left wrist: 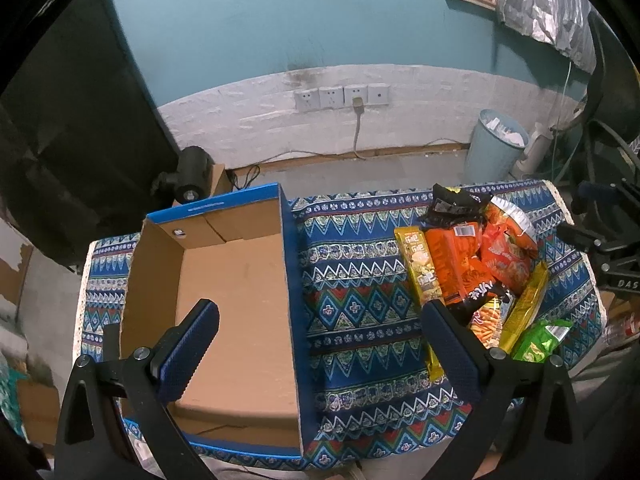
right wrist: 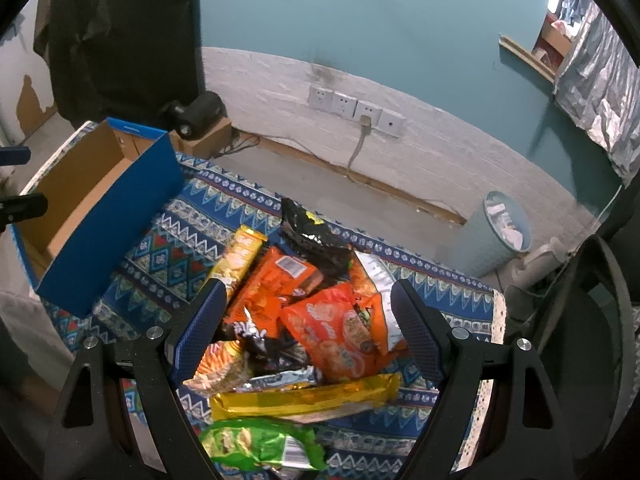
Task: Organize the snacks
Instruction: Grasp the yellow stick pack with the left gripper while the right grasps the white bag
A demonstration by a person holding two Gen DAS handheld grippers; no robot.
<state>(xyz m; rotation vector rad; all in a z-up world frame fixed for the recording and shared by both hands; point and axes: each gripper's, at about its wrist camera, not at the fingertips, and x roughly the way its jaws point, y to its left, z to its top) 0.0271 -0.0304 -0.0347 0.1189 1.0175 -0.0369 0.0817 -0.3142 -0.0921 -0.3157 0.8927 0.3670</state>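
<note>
Green packet (right wrist: 260, 446) lay nearest the right tool (right wrist: 308, 316), whose fingers gaped empty above the snack pile (right wrist: 320, 312) on the patterned worktop (left wrist: 352, 312). Left tool (left wrist: 320, 328) also spread wide, empty, over the empty cardboard box (left wrist: 236, 280) beside the pile.

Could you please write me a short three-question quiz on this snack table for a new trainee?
1. True or false: the cardboard box already holds some snacks.
2. Which packet lies nearest the camera in the right wrist view: A) green packet, B) black packet, C) orange packet?
3. Fill in: both the left claw and the right claw are ____.

Key: 1 false, the box is empty. 2 A. 3 open, holding nothing.
</note>
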